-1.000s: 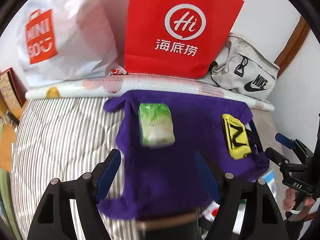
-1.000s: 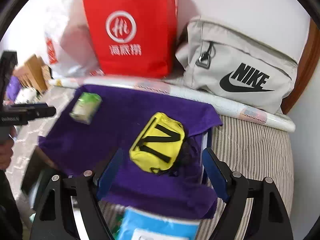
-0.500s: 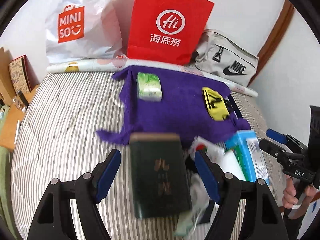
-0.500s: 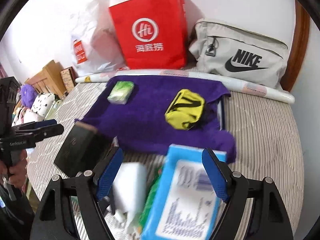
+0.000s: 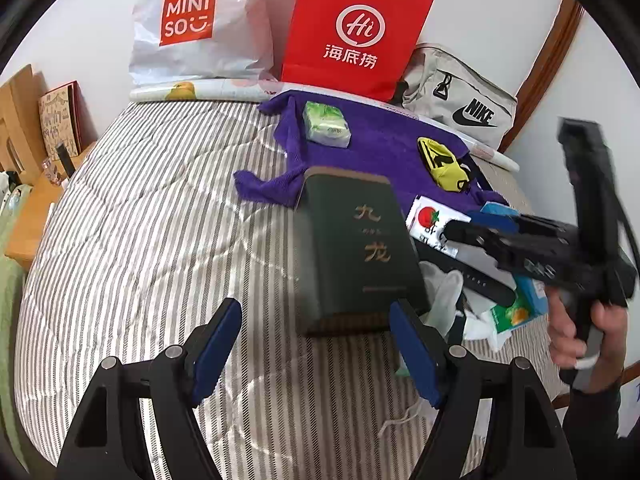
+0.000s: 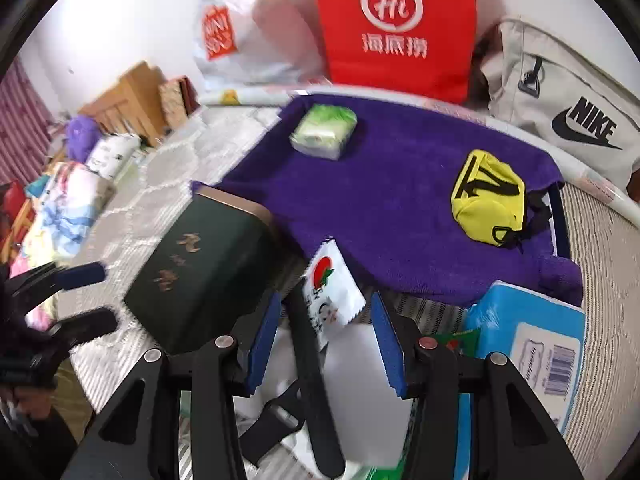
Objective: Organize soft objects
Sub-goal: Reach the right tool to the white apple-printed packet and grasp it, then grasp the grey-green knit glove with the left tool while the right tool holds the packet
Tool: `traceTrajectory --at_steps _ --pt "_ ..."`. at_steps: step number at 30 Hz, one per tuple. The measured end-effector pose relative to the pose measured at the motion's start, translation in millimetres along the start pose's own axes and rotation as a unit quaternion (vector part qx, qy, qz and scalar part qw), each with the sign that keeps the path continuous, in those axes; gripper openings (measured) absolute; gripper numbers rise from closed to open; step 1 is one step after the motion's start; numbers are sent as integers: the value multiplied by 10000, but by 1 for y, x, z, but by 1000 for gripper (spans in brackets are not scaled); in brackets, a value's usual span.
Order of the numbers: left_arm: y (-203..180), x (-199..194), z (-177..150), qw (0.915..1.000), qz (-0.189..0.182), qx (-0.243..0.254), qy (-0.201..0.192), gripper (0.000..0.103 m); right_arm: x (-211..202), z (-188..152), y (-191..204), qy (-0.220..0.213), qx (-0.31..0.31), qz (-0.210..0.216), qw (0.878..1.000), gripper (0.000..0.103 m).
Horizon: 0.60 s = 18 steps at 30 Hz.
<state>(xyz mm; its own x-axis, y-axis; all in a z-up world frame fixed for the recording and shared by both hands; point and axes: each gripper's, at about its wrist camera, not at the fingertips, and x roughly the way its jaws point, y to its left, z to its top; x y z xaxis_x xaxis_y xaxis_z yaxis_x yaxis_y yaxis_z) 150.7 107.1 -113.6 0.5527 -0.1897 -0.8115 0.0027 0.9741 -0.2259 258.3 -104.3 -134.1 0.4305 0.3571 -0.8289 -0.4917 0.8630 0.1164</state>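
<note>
A purple towel lies on the striped bed with a green tissue pack and a yellow pouch on it. In front of it lies a pile: a dark green box, a white tomato-print sachet, a black strap and a blue wipes pack. My left gripper is open, just short of the green box. My right gripper is open over the sachet and strap.
A red paper bag, a white Miniso bag and a grey Nike bag stand along the wall behind the towel. A wooden bedside unit is at the left. Striped bedding stretches left of the box.
Both grippers have pulled back from the towel toward the near pile. The right gripper has swung left over the sachet and its jaws have narrowed. The green box now sits before the left gripper.
</note>
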Motion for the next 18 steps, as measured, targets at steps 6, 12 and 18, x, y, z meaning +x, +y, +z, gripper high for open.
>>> traceTrajectory --at_steps 6,12,18 --pt "7 9 -10 9999 -93 -53 85 74 29 7 4 275 -48 138 9995 6" --pt "-1 15 -17 9997 -209 -2 109 73 3 -4 17 -217 -259 302 9990 4" --pt "-25 9 -26 9979 -579 275 -2 73 -45 -22 9 -694 -36 334 9970 4"
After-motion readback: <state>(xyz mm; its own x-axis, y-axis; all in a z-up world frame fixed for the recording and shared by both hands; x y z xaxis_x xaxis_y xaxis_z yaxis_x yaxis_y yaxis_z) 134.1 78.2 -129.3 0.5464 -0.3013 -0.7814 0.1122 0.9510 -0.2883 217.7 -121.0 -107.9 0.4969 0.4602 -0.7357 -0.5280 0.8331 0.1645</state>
